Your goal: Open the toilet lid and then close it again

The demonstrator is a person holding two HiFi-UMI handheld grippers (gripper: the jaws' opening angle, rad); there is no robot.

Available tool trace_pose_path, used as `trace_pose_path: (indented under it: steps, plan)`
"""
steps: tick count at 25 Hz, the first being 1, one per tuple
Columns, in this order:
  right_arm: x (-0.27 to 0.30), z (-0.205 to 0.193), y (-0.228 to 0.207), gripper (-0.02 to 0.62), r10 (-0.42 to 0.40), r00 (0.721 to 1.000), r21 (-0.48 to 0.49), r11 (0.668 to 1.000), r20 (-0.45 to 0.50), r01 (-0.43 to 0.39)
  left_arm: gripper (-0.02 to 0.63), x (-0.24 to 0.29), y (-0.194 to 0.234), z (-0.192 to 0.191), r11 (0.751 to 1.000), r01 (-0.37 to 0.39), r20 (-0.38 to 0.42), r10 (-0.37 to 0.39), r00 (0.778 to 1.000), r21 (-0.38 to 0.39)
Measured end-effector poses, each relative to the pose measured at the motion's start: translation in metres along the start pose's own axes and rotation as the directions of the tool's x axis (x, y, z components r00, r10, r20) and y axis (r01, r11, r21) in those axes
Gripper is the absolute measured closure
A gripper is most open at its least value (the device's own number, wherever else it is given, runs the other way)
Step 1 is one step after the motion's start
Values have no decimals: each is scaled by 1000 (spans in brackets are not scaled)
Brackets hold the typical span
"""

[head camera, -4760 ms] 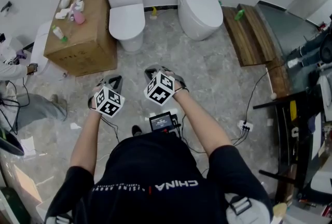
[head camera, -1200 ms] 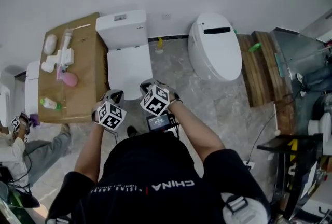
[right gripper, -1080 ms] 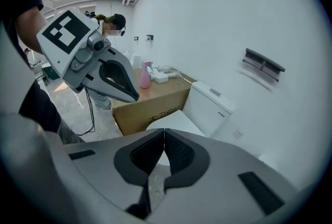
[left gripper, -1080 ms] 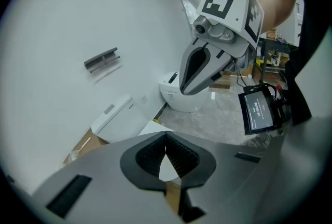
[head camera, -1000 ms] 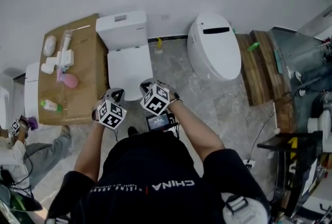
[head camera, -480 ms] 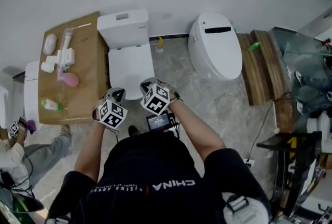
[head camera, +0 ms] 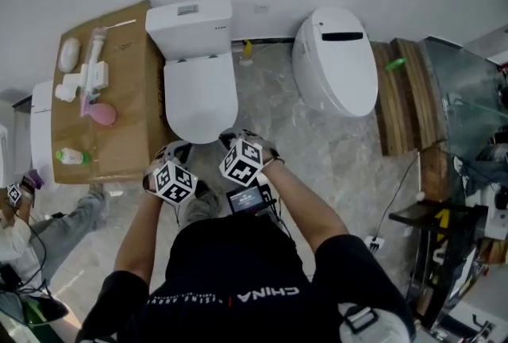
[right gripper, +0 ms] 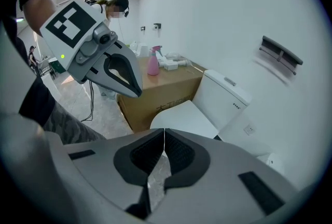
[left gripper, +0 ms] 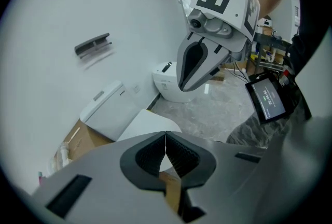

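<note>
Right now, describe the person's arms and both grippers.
The left gripper and right gripper both have pale grey bodies, with black ribbed fingers that taper to a point. Each carries a white cube printed with black square markers. The person wears a black short-sleeved T-shirt with white lettering; the forearms are bare.

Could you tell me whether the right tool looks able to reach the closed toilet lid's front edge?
Probably yes: the right tool hangs just before the front edge of the toilet lid, nothing lies between them, and the cardboard box stands off to one side.
</note>
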State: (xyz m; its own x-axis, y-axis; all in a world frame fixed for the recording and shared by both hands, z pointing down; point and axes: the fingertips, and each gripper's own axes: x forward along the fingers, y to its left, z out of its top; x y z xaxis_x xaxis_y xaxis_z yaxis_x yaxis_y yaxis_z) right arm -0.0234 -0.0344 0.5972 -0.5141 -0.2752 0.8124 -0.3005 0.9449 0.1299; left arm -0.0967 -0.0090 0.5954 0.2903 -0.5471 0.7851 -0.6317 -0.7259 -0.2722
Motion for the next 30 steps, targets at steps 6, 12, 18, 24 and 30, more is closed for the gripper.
trace_pose_path:
  steps: [6, 12, 18, 24, 30]
  plan:
    - [65, -47, 14, 580, 7, 1000, -24, 1000, -28, -8, 595, 62, -29, -46, 999, 38, -31, -37, 999, 26]
    - [138, -100, 24, 580, 23, 998, -13, 1000, -51, -24, 594, 133, -55, -89, 999, 23, -41, -21, 999, 47]
    - [208, -148, 37, 577, 37, 998, -34, 999, -53, -39, 543, 200, -70, -125, 999, 13, -17, -13, 1000, 43]
    - [263, -171, 44, 434, 21, 1000, -107, 994, -20, -23, 426, 253, -78, -165, 995, -17, -45, 21, 999, 99]
    - [308, -179, 44, 390, -51, 999, -274, 960, 9, 52, 408, 296, -75, -197, 981, -81, -105, 100, 989, 177]
